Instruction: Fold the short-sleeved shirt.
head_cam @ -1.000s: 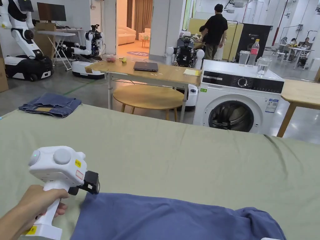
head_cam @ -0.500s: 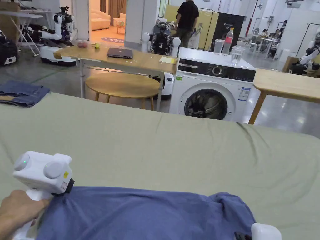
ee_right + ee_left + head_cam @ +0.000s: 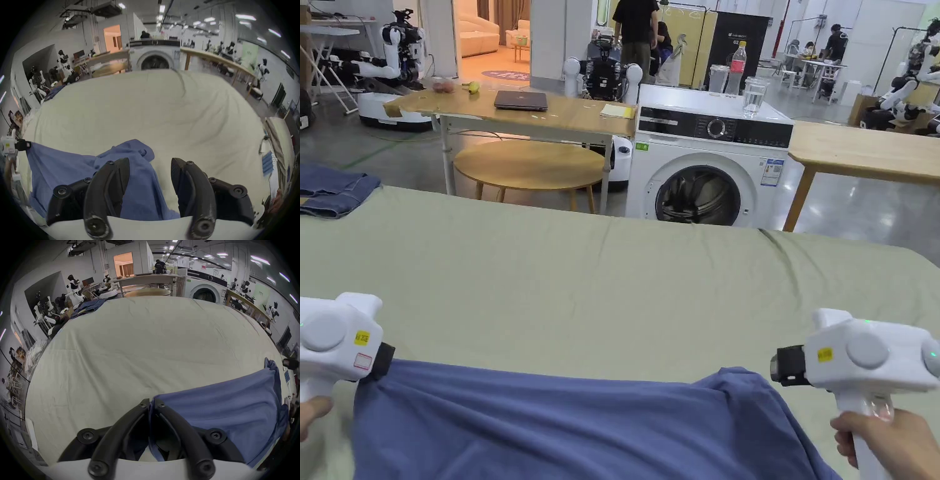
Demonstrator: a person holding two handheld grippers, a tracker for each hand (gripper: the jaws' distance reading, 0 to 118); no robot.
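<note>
Nearest us, the blue shirt point(image 3: 581, 425) lies on the green-sheeted bed point(image 3: 612, 281), its upper edge stretched out from our left hand-held gripper point(image 3: 151, 404), whose jaws are clenched on the fabric's corner. Our right hand-held gripper point(image 3: 150, 168) has its jaws spread apart beside the bunched end, grasping nothing. Farther off lie folded jeans point(image 3: 331, 190); beyond stands a washing machine point(image 3: 706, 175).
</note>
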